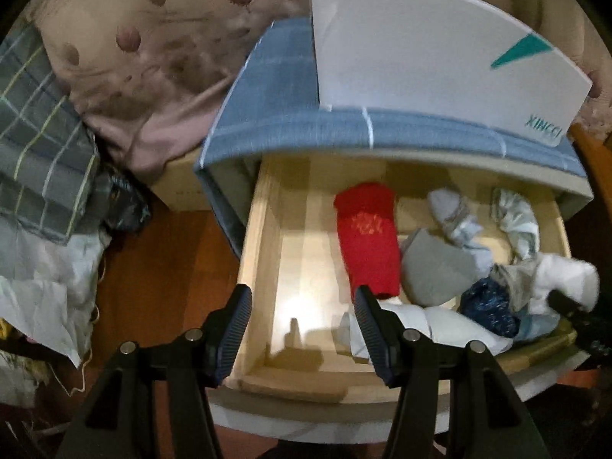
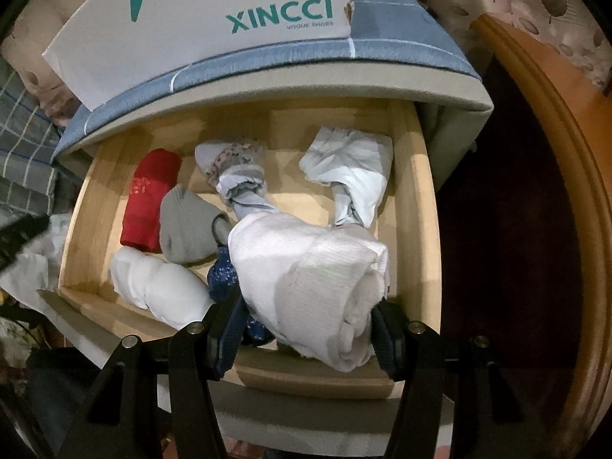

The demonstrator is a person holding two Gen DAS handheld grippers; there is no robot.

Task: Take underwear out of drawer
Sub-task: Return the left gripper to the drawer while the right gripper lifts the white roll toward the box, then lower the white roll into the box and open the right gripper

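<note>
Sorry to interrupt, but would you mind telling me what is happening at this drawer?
A person is emptying an open wooden drawer of rolled underwear with two handheld claws. The right claw is shut on a white roll and holds it above the other garments. The left claw is open and empty, over the drawer's bare side beside a red roll.

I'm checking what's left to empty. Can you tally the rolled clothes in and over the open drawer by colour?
Red: 1
Grey: 1
Dark blue patterned: 1
White: 2, one lying, one in the right gripper jaws
Pale blue-white: 2
Total: 7
</note>
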